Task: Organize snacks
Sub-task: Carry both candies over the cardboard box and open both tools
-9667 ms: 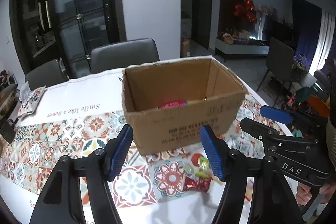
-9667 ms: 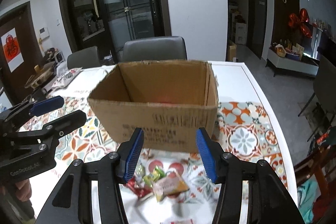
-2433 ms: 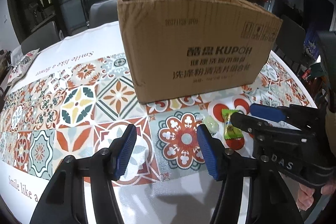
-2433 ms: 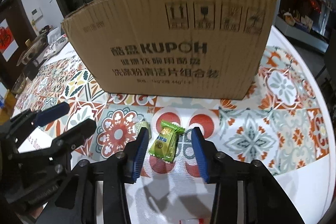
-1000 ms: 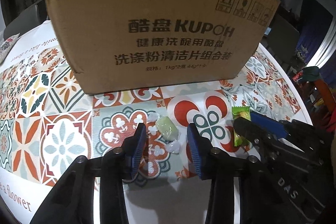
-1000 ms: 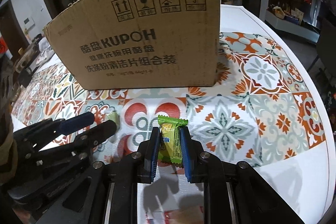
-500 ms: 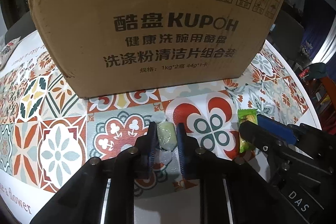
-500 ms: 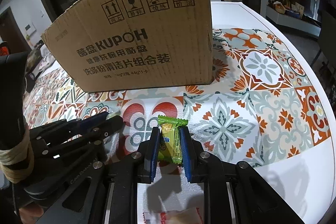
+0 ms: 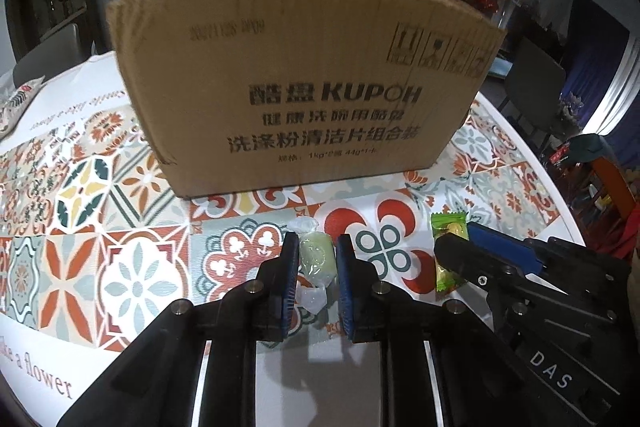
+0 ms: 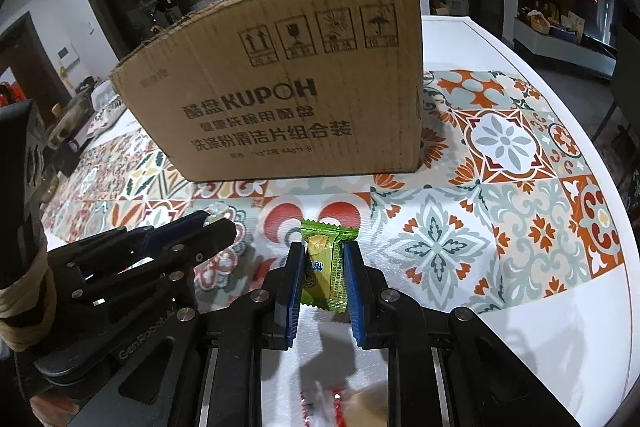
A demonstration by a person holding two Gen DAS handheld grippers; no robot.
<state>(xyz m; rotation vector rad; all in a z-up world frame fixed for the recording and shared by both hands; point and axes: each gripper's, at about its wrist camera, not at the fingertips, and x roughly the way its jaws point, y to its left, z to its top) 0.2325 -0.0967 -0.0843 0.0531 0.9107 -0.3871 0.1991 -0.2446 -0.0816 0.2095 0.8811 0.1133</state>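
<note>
Patterned cloth covers the counter (image 9: 120, 267), and low in each frame a claw is clamped on a sweet: the left claw (image 9: 317, 269) on a pale green candy (image 9: 316, 259), the right claw (image 10: 323, 277) on a green packet (image 10: 325, 269). Behind them, filling the upper middle, stands the cardboard box (image 9: 304, 87). Both wrappers look slippery, so I reckon either could slide free on the way over its tall wall.
</note>
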